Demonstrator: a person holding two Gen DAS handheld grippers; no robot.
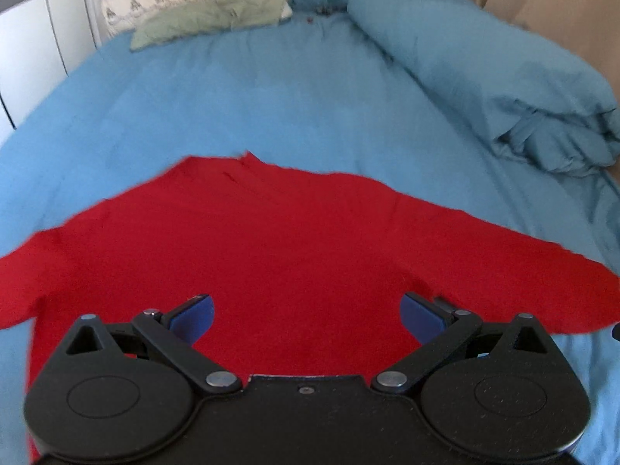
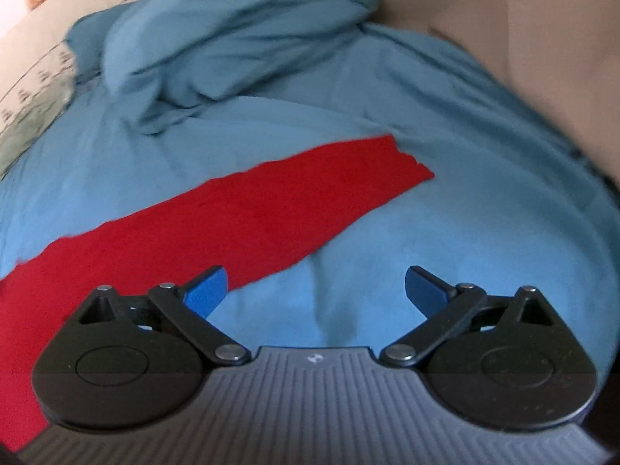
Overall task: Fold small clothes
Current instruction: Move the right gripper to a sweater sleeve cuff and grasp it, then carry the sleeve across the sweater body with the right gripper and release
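Note:
A small red long-sleeved top (image 1: pixel 271 240) lies flat on the blue bed sheet (image 1: pixel 271 97), its sleeves spread to both sides. My left gripper (image 1: pixel 308 319) is open and empty, hovering over the body of the top. In the right wrist view one red sleeve (image 2: pixel 271 209) stretches up and to the right, its cuff at the far end. My right gripper (image 2: pixel 316 290) is open and empty over the bare sheet (image 2: pixel 445 213), its left finger (image 2: pixel 205 290) at the sleeve's lower edge.
A bunched blue duvet (image 1: pixel 484 69) lies along the right side of the bed and also shows in the right wrist view (image 2: pixel 232 31). A patterned pillow (image 1: pixel 201 4) sits at the head. A beige wall (image 2: pixel 523 38) borders the right side.

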